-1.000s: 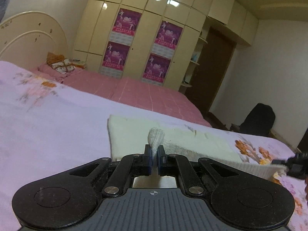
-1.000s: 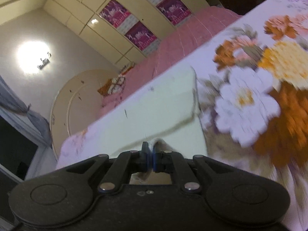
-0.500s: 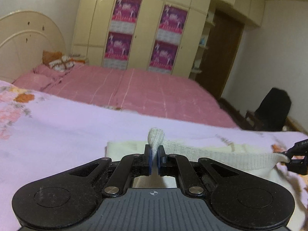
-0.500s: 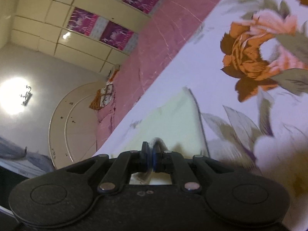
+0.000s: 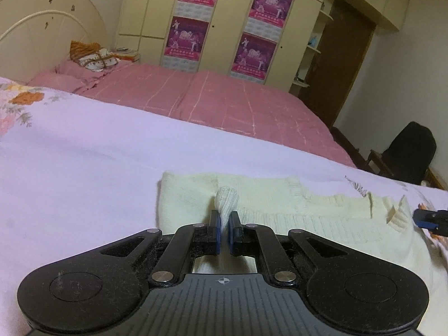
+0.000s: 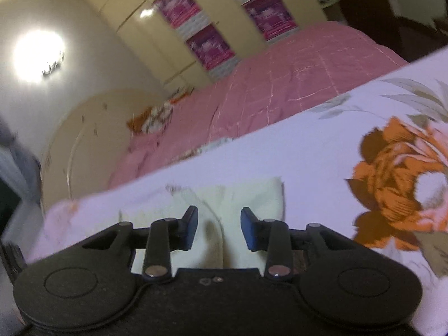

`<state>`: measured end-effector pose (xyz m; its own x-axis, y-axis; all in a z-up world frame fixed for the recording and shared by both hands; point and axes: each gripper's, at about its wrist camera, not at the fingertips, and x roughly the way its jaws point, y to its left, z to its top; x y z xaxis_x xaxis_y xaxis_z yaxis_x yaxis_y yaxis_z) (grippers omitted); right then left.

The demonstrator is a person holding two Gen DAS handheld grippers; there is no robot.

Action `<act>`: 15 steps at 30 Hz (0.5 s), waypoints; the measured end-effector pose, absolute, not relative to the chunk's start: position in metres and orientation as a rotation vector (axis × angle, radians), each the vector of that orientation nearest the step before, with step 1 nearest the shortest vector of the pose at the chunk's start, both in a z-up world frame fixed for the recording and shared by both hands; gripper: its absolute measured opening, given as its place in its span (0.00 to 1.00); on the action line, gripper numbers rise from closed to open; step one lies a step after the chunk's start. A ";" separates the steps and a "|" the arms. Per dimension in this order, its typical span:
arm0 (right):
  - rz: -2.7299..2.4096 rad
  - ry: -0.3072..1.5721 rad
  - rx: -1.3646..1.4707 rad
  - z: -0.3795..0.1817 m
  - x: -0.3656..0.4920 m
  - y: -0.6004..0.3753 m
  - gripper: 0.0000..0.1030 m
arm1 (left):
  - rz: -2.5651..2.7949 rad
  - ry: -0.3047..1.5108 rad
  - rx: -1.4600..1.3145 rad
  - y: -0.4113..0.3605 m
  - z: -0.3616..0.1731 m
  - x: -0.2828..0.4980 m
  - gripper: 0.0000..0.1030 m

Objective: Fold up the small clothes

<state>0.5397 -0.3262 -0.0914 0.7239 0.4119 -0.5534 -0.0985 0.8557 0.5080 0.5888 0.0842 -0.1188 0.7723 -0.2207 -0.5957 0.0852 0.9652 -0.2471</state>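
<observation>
A cream knitted garment (image 5: 280, 212) is laid on a lilac floral bedspread (image 5: 84, 168), folded over on itself, with one layer seen resting on another. A bunched ribbed edge is pinched between the closed jaws of the left gripper (image 5: 223, 224). The jaws of the right gripper (image 6: 219, 224) are opening above the cloth, nothing pressed between them. One fold appears laid (judging by the doubled layers); release by the left and further folds seem left.

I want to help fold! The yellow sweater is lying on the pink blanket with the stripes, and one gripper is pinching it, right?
Not quite. The sweater lies on the flowery lilac sheet, not the pink blanket behind it. The left wrist view shows this. The left gripper does pinch it.
</observation>
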 end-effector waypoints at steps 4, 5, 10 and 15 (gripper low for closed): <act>0.304 0.722 0.370 -0.091 0.547 -0.302 0.29 | -0.167 0.656 -0.182 0.082 -0.113 0.586 0.05; 0.302 0.724 0.333 -0.090 0.547 -0.296 0.22 | -0.169 0.646 -0.175 0.082 -0.110 0.584 0.05; 0.323 0.672 0.181 -0.073 0.529 -0.281 0.04 | -0.169 0.544 -0.162 0.081 -0.092 0.573 0.05; 0.258 0.546 0.186 -0.051 0.513 -0.288 0.03 | -0.168 0.445 -0.180 0.080 -0.075 0.570 0.05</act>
<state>0.5131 -0.2884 -0.0510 0.8238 0.2898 -0.4873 -0.1917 0.9512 0.2417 0.5695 0.0799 -0.0746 0.8893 -0.2004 -0.4111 0.1221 0.9703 -0.2088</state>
